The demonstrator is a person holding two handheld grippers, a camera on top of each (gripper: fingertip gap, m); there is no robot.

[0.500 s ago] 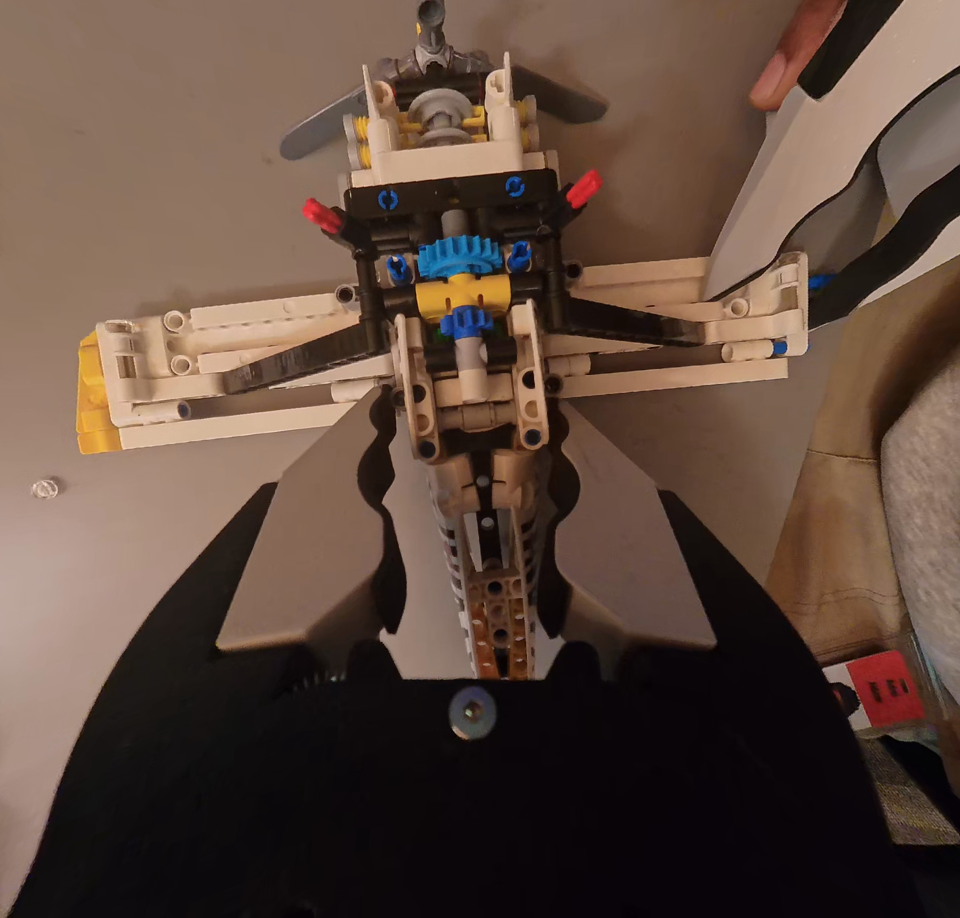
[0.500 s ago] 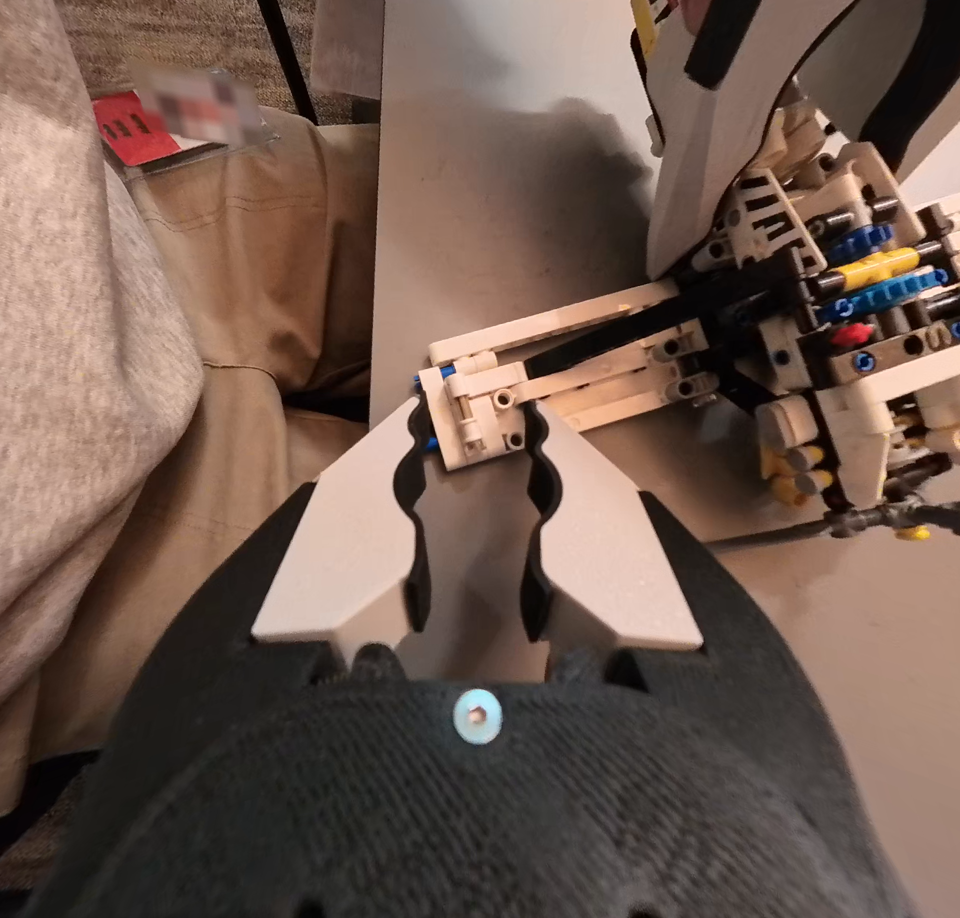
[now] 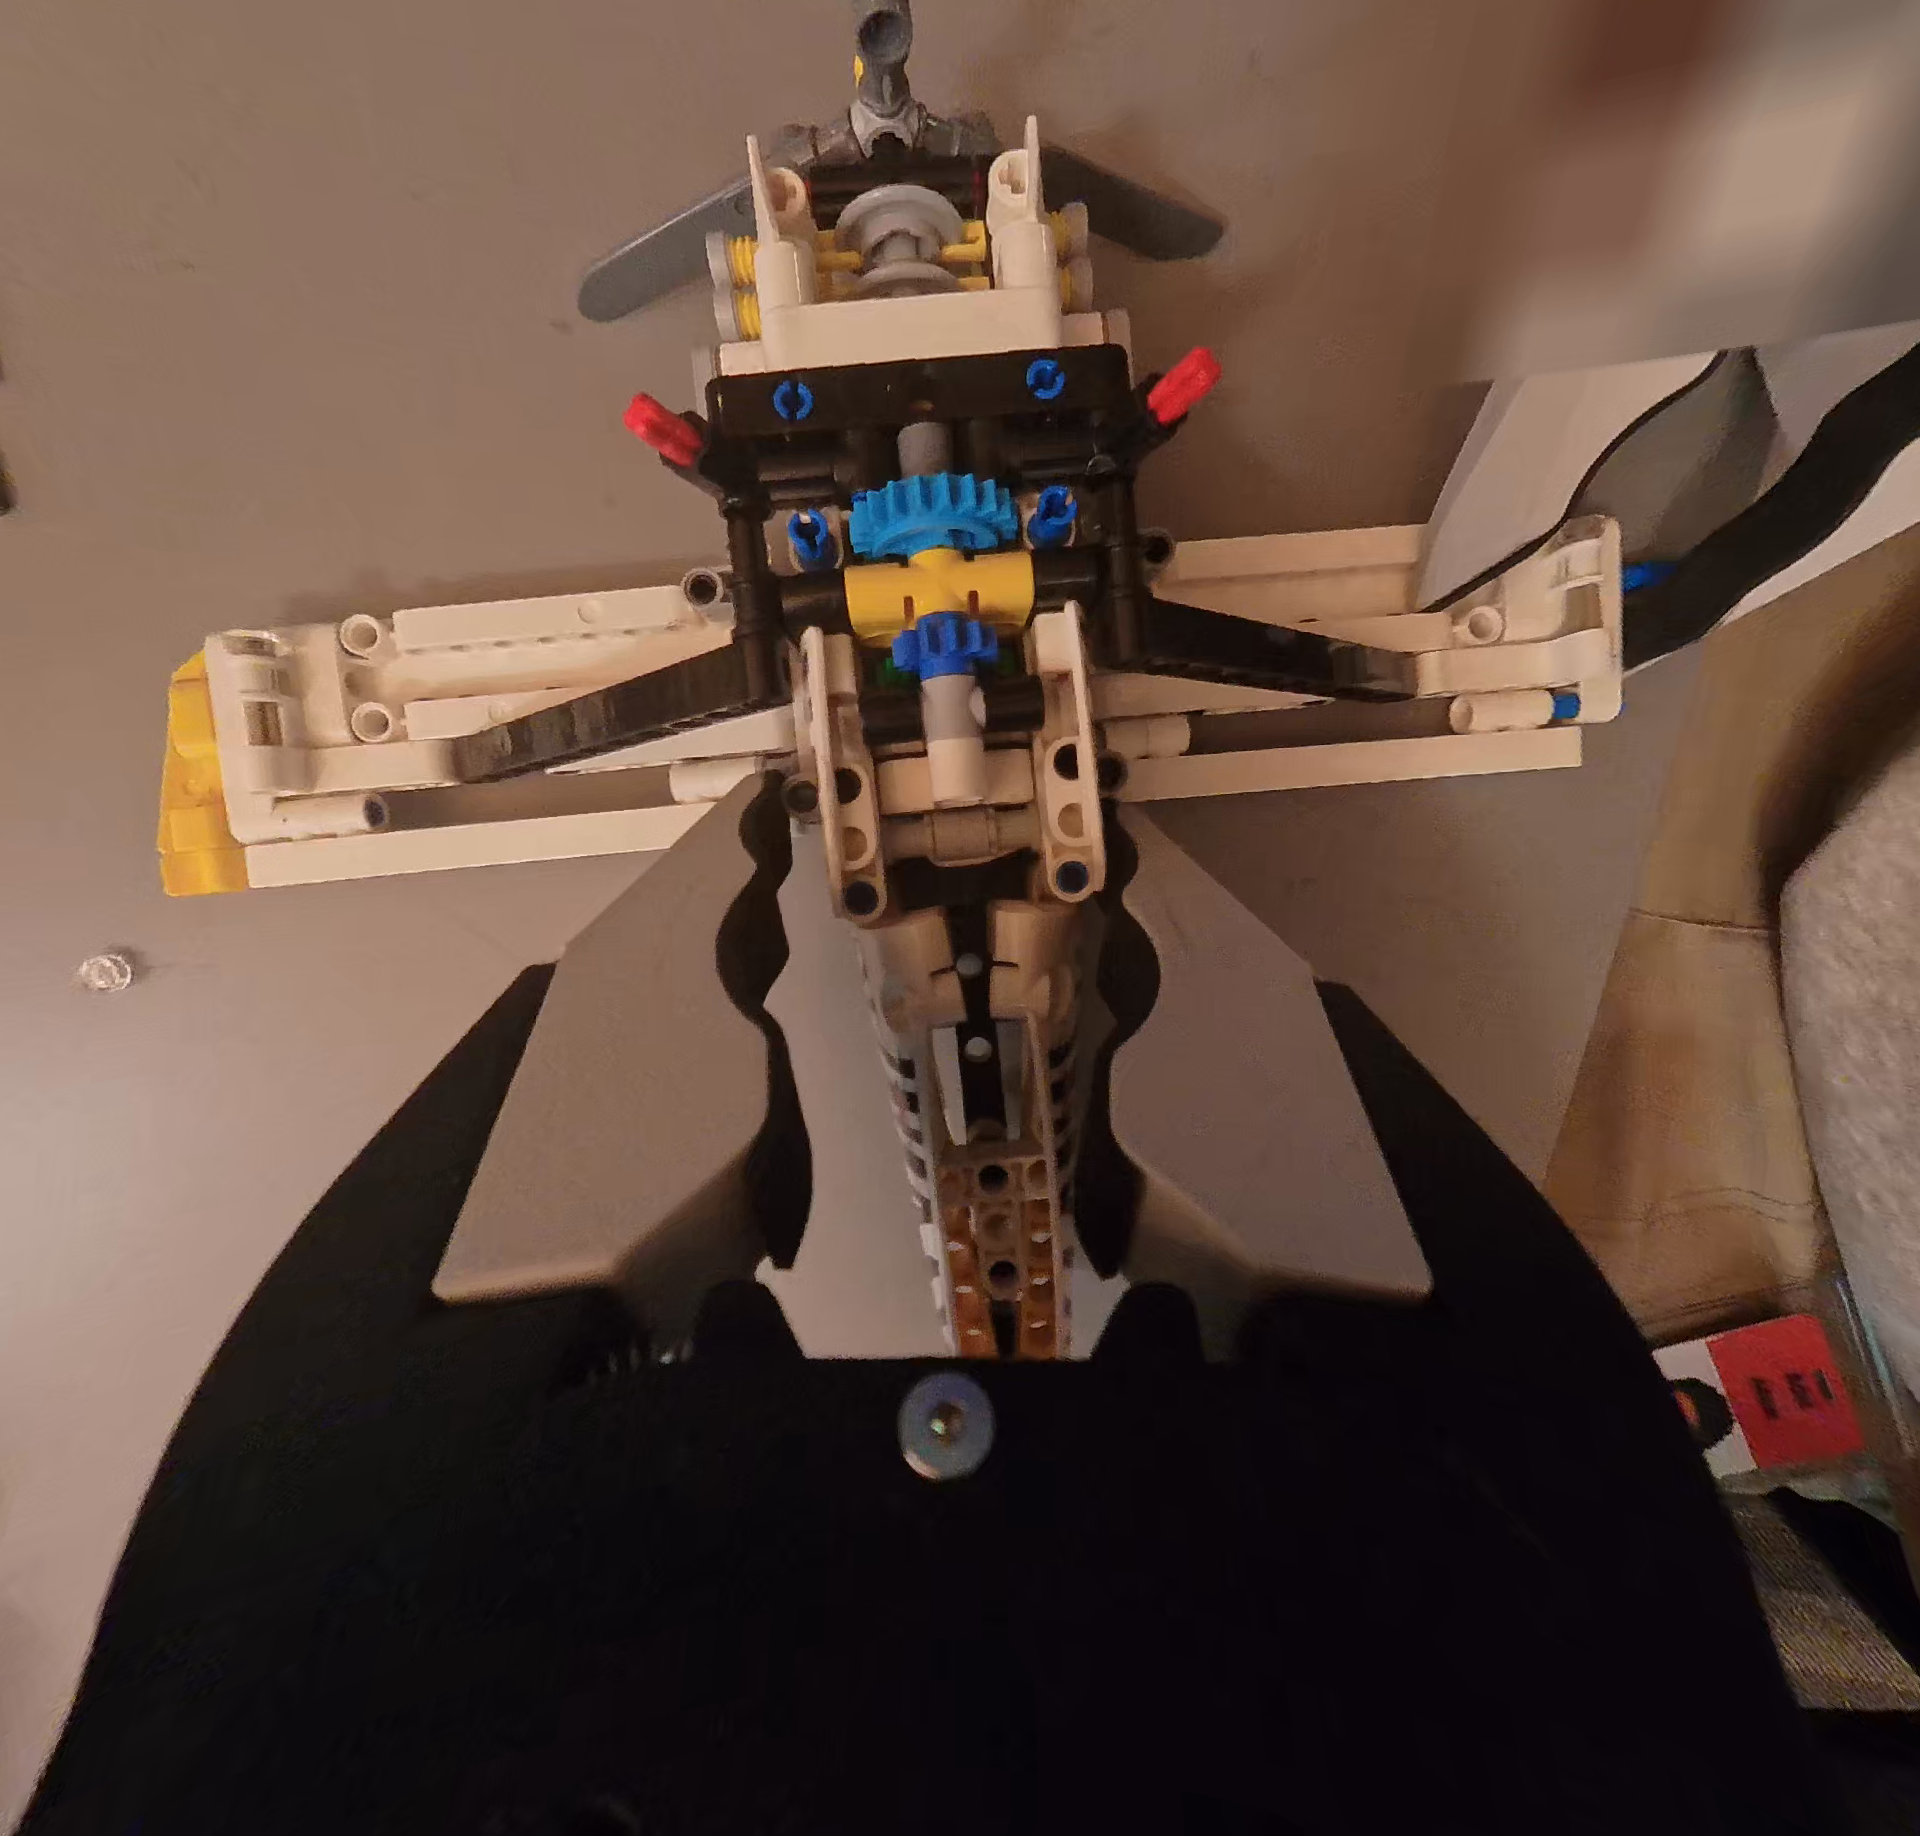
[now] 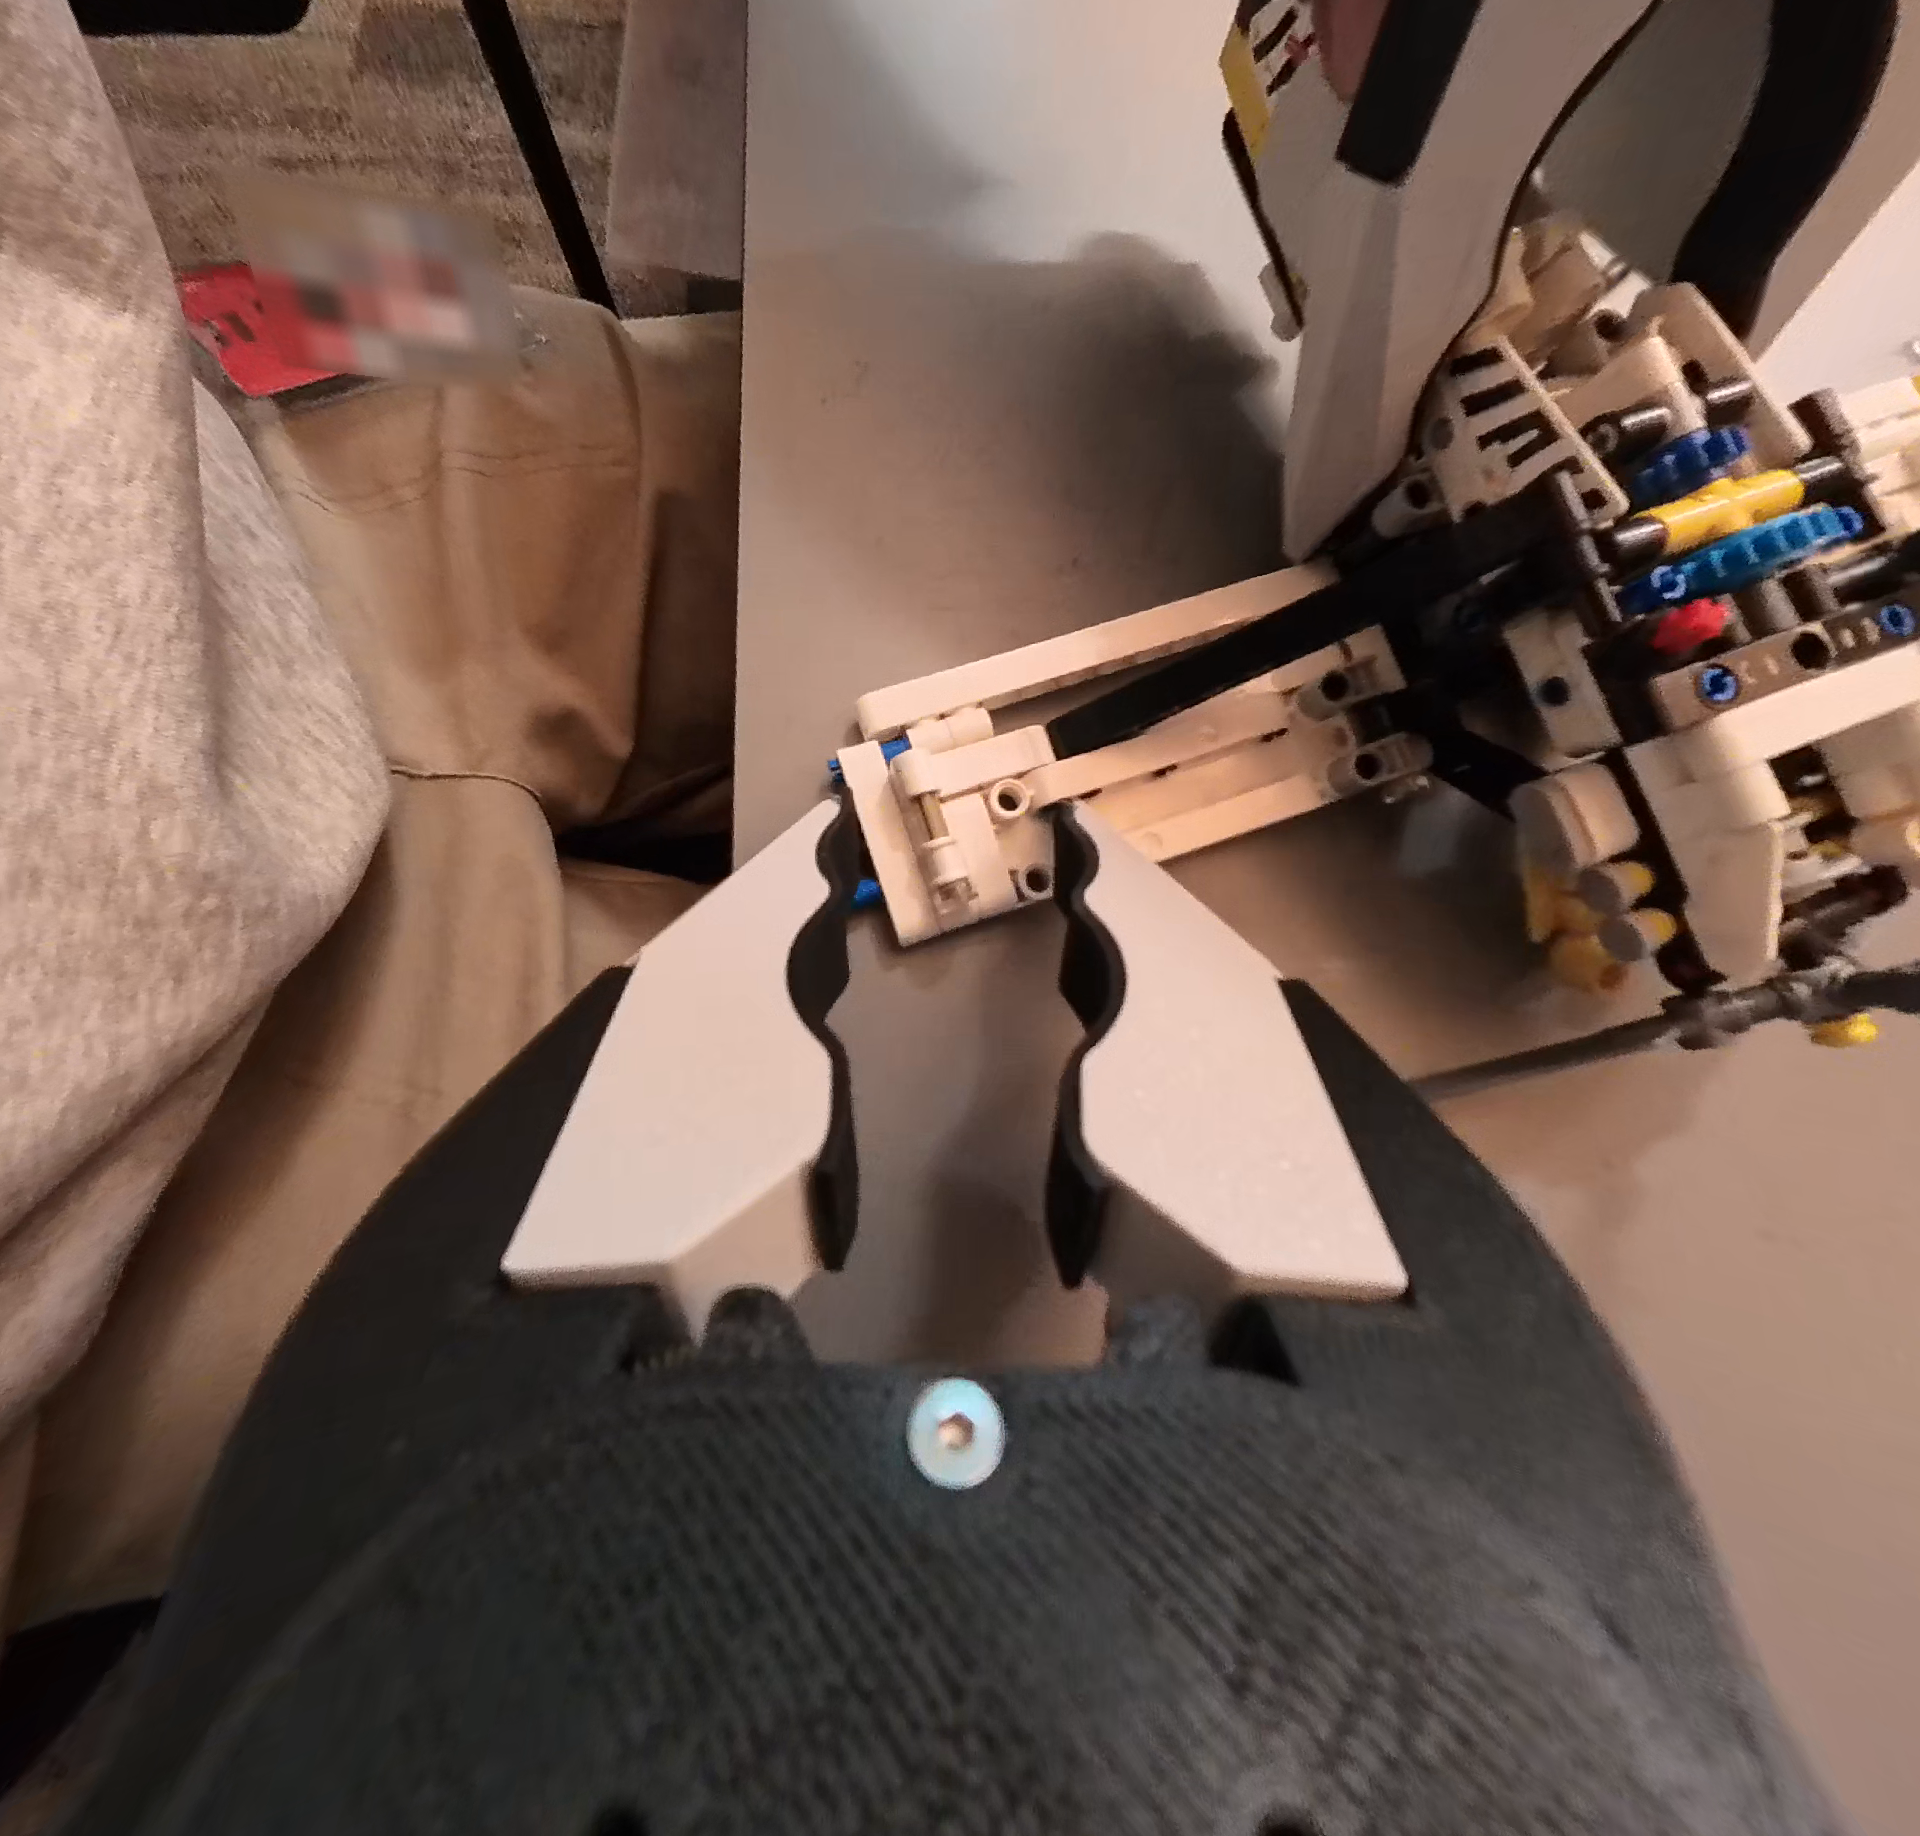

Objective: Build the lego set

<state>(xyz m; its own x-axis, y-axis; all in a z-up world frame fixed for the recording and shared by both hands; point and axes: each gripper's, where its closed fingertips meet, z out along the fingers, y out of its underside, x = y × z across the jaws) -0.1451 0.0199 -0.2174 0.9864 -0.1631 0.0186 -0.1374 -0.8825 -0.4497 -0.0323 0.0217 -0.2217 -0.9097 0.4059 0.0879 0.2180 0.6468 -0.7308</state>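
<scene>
So, the scene as it's seen from both wrist views:

Model: a lego plane is seen mid-frame in the left wrist view, nose toward the top edge, wings stretched left and right, low over the tabletop. Whether it's touching can't be told.

Left gripper: closed around the narrow tail boom of the plane, wavy black pads pressed on both sides just behind the wing root. The body seems to be clamped there so the whole thing is kept steady while the other end gets worked on.

Right gripper: set narrow, with the white wingtip block sitting between the finger ends, centre of the right wrist view. The right-hand pad looks to be touching the block; whether the block is truly pinched can't be told.

Wingtips: a yellow cap is fitted on the wing at the left of the left wrist view; none is seen on the opposite tip, only blue pins poking out. That end is probably being held for that reason, to get its cap on.

Gears: blue gears and a yellow connector are left exposed mid-fuselage, so the build is judged unfinished.

Propeller: grey blades at the nose, upper centre.

Risk: the long wing could get levered off if it's twisted.
</scene>
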